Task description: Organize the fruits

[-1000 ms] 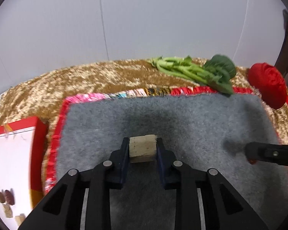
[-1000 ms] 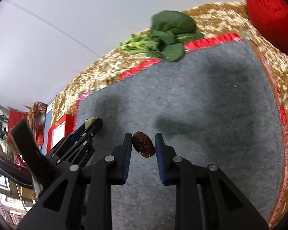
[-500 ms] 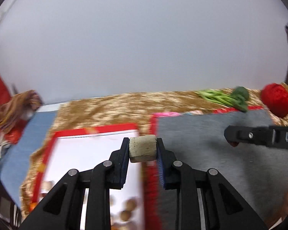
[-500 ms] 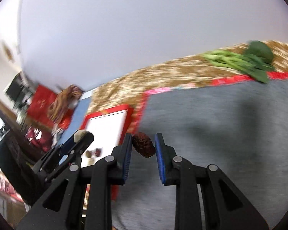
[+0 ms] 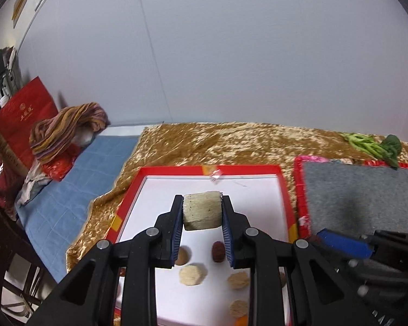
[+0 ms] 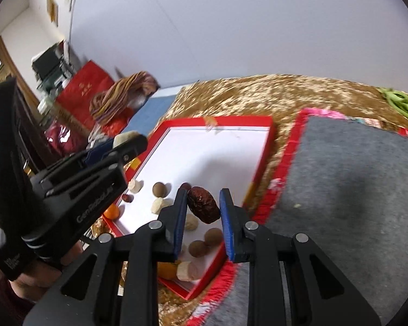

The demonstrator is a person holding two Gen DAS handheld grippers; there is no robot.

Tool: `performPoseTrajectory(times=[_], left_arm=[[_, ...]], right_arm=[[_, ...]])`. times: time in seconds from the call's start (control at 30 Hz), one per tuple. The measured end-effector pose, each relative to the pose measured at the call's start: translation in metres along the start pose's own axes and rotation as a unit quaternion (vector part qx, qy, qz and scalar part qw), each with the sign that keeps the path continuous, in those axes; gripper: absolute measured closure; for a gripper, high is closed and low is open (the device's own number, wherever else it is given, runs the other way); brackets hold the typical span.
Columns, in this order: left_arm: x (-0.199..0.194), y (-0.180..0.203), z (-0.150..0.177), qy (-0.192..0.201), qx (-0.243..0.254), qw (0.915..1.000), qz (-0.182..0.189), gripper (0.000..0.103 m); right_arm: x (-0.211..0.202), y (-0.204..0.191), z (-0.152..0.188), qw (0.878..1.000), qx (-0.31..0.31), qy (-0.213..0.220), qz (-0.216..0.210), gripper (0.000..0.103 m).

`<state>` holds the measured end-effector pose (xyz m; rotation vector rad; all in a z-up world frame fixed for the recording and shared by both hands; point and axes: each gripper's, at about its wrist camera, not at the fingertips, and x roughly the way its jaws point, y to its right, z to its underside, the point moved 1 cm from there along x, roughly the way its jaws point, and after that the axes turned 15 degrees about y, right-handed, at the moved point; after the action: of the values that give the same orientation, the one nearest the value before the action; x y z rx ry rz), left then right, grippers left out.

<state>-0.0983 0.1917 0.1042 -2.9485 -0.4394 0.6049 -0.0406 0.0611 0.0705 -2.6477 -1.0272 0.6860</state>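
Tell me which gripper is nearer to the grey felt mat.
The right gripper, holding a red date, hangs by the grey felt mat's left edge. The left gripper, holding a pale chunk, is over the red-rimmed tray.

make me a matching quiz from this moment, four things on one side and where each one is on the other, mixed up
Things:
1. pale chunk
2. date
3. greens
4. orange

Places:
A. lying in the red tray, near its edge
B. held in the left claw
C. on the gold cloth, beyond the grey mat
D. held in the right claw

Pairs: 1-B, 2-D, 3-C, 4-A
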Motion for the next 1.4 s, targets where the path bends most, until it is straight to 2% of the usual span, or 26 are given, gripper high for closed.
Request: performPoseTrajectory(times=[1.4], left_arm=[[0.017, -0.015, 0.015, -0.052, -0.008, 0.9986, -0.008, 0.077]], right_arm=[[0.013, -0.015, 0.011, 0.999, -0.038, -0.023, -0.003, 0.077]])
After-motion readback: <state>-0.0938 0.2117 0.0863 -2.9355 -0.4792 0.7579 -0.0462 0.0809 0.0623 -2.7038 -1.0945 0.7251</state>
